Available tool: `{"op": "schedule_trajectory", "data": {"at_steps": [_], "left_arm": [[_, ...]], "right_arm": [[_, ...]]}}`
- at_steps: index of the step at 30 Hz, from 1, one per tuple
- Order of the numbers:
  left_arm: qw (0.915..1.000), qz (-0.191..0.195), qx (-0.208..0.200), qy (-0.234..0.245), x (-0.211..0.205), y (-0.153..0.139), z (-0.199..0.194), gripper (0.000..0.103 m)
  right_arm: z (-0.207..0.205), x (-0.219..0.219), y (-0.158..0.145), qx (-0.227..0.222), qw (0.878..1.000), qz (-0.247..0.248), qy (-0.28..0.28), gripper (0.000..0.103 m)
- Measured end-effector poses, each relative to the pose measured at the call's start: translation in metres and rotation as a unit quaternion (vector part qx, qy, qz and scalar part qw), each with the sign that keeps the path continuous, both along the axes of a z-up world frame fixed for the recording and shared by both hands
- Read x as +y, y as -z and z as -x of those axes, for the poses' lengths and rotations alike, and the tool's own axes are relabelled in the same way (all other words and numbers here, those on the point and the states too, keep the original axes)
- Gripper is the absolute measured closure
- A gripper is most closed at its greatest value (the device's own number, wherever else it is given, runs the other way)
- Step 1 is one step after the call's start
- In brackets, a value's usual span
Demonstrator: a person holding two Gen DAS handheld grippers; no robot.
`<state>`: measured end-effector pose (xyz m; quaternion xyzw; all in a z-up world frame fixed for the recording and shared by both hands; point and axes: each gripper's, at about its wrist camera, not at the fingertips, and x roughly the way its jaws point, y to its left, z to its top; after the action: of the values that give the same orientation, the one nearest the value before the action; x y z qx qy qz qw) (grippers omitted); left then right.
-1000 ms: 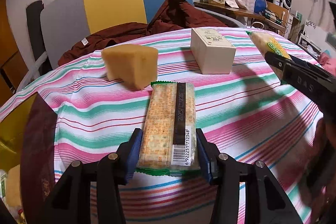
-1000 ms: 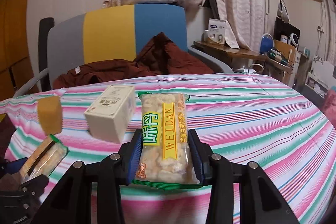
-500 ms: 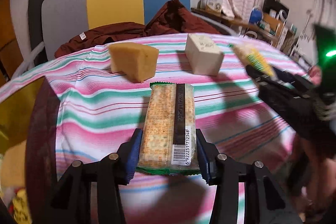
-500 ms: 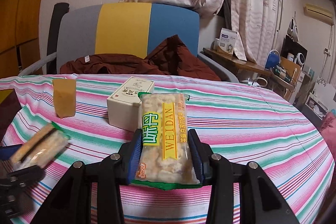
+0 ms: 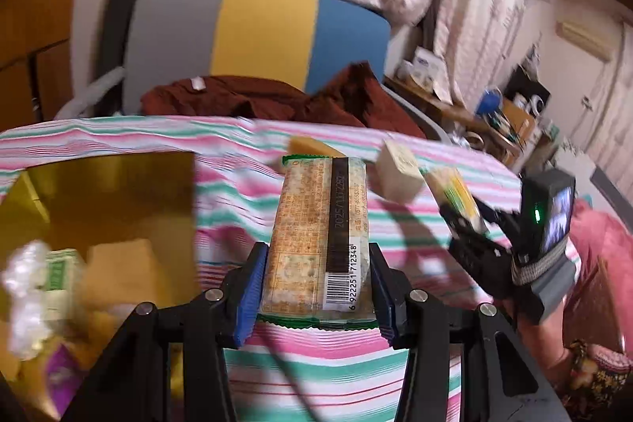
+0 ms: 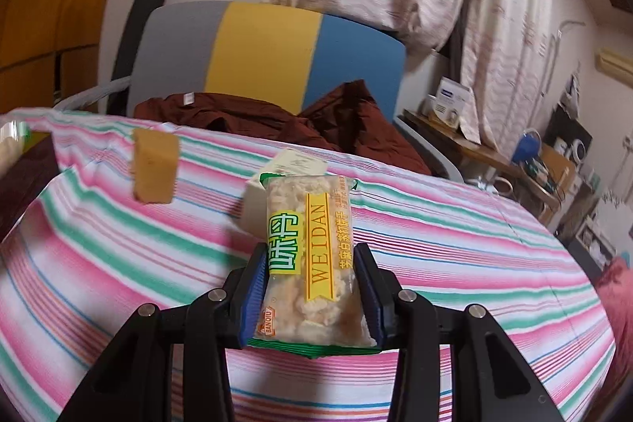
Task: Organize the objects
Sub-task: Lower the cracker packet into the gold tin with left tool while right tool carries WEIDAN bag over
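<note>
Cracker pack [image 5: 319, 236] between left gripper [image 5: 314, 287] pads — lengthwise, barcode end nearest.

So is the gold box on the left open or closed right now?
Open. The left wrist view looks straight into the gold box, and wrapped items lie loose inside; no lid covers it.

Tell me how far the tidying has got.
Partly done: the gold-lined box already holds some items. In hand: the left gripper clamps a cracker pack, the right gripper a WEIDAN snack pack. Left on the tablecloth: yellow sponge block, cream carton.
</note>
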<state>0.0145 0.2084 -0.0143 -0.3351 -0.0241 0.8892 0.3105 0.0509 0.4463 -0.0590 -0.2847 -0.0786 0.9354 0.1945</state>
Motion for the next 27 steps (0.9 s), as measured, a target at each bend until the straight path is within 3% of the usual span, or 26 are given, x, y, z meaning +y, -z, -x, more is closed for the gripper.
{"op": "schedule_trajectory", "data": {"at_steps": [9, 16, 21, 27], "left_arm": [[0.9942, -0.019, -0.014, -0.105, -0.094, -0.006, 0.037, 0.054], [0.9854, 0.003, -0.023, -0.169, -0.159, 0.003, 0.065, 0.054], [0.9793, 0.029, -0.044, -0.195, -0.196, 0.017, 0.086, 0.054], [0.9717, 0.041, -0.070, -0.222, -0.228, 0.033, 0.101, 0.056]], "right_arm": [[-0.002, -0.048, -0.003, -0.018, 0.997, -0.032, -0.063, 0.060], [-0.003, -0.078, -0.021, 0.005, 0.995, 0.042, -0.093, 0.060], [0.002, -0.116, -0.037, 0.018, 0.985, 0.093, -0.143, 0.060], [0.010, -0.158, -0.048, 0.019, 0.973, 0.120, -0.196, 0.060]]}}
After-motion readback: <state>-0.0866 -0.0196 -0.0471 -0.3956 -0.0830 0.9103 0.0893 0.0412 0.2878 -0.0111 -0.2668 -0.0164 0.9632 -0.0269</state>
